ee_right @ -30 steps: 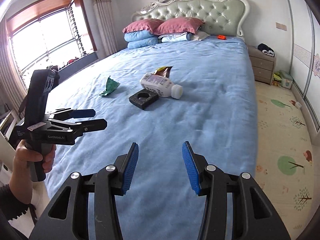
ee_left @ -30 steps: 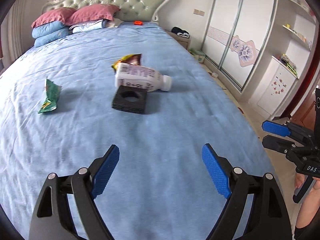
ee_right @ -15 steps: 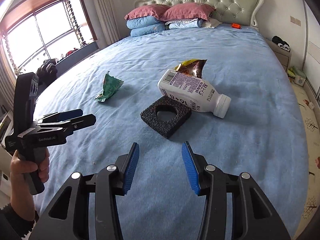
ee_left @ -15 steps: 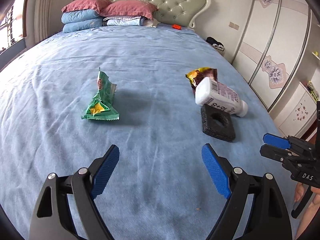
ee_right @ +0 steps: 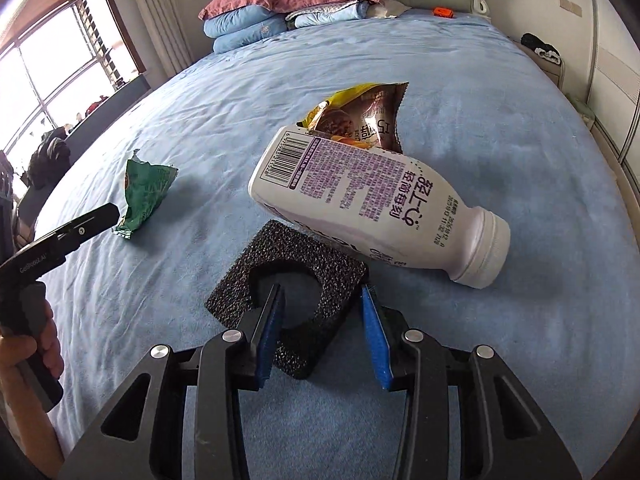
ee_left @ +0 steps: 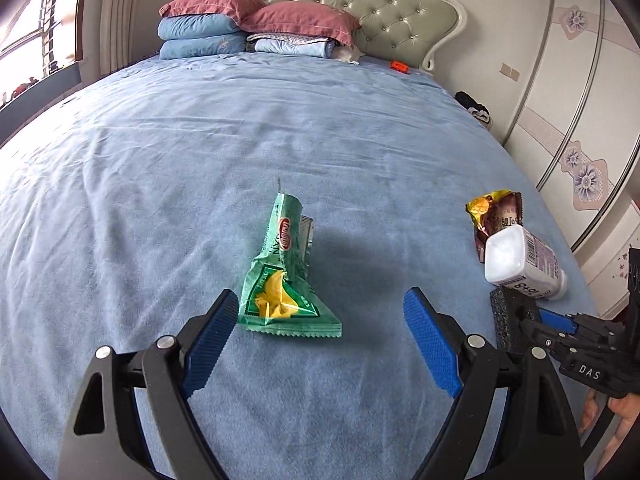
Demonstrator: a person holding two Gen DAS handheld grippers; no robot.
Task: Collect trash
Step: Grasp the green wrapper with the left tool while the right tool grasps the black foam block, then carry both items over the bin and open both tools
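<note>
Clearly, within the last second you swung both tools in from the foot of the bed [ee_left: 320, 128] to the trash itself, and that changed what each one could reach. Taking the white bottle [ee_right: 372, 204] as the landmark: your right gripper [ee_right: 324, 320] arrived just in front of it, straddling the near corner of the black foam block [ee_right: 280, 280] on which the bottle's body leaned. One blue pad sat inside the block's round hole and the other outside its right edge. Those jaws were closing, narrower than a second earlier, with the foam wall between them; I could not see the pads pressing on it yet, so I judged the grip not made. The brown and yellow snack wrapper [ee_right: 360, 120] lay just behind the bottle, touching its base end. Well to the left of the bottle, the green wrapper [ee_left: 280, 276] stood crumpled on the bed, now right ahead of your left gripper [ee_left: 316, 336], whose jaws stayed wide apart and empty, the wrapper's lower edge just beyond the tips. Nothing had been collected so far. Lifting the foam may roll the bottle off, so expect it to shift. No bin or bag showed in either view.
</note>
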